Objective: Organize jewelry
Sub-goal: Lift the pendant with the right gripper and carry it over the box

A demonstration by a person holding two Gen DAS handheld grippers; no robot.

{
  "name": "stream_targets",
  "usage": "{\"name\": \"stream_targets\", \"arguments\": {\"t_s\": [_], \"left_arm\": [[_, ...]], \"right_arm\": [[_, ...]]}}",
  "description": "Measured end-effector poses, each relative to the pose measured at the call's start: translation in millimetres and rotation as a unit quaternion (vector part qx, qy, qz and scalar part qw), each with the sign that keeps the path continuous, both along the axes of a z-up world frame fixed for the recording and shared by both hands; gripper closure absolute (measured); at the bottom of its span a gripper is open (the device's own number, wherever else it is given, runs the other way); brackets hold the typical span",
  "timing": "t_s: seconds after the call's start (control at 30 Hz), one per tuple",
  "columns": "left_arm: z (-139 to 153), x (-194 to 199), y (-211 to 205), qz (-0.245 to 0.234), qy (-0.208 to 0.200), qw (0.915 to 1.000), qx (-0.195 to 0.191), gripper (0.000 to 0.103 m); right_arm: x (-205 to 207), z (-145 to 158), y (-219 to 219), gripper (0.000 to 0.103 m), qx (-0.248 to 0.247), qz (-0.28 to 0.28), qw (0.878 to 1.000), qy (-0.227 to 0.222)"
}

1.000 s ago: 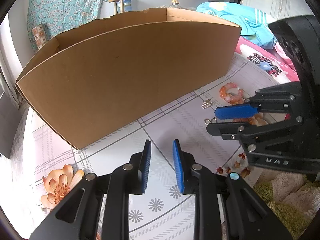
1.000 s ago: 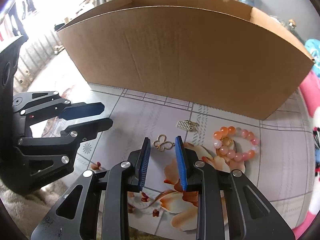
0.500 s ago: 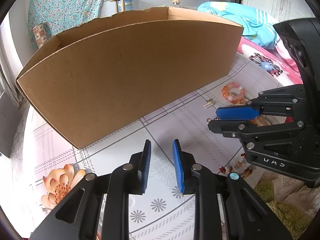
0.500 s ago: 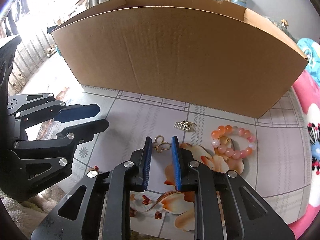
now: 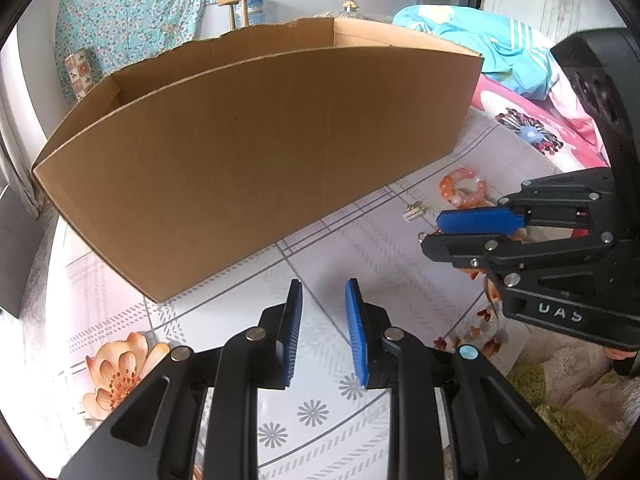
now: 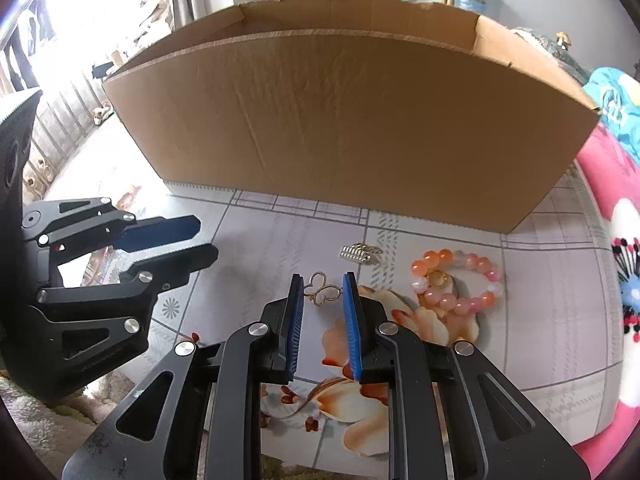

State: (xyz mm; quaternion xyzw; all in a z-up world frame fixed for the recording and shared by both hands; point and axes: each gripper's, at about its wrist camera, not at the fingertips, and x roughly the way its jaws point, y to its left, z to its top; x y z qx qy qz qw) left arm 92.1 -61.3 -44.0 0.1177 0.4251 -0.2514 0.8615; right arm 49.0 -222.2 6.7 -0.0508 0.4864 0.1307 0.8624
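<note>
Thin gold butterfly-outline charm (image 6: 322, 291): pinched at the tips of the right gripper (image 6: 322, 300), jaws clamped on it, long axis crosswise between them, lifted short of the tall brown cardboard box (image 6: 360, 120); small ridged silver clasp (image 6: 361, 253) and orange-pink bead bracelet (image 6: 460, 282) on the table before that box; left gripper (image 5: 323, 314) farther off, jaws slightly apart, empty

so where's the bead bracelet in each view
Left wrist: bead bracelet at right of middle, just above the right gripper.
Right wrist: bead bracelet at right of centre, on the cloth.
Shared landmark: cardboard box, standing behind it in both.
</note>
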Motion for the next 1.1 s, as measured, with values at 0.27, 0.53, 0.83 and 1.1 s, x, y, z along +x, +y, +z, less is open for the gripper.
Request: {"name": "stream_targets", "arguments": {"t_s": [0.27,0.53,0.83,1.1], "left_arm": [[7,6,-26,-0.034,-0.012,0.9991,-0.021,0.082],[2,20,-70,-0.108,-0.022,0.9938,0.014,0.082],[-7,31,-82,-0.127,-0.004,0.9913,0.036,0.082],[-7,22,-90,-0.141,-0.009,0.9884,0.056,0.102]], "right_arm": [[-12,25,-25,0.085,-0.010,-0.038,0.999,-0.037],[-18,31,-51,0.085,-0.002,-0.068,0.996,-0.050],[-19,23,-62,0.085,0.018,-0.085,0.995,-0.052],[-15,23,-68,0.085,0.030,-0.087,0.994,-0.057]]}}
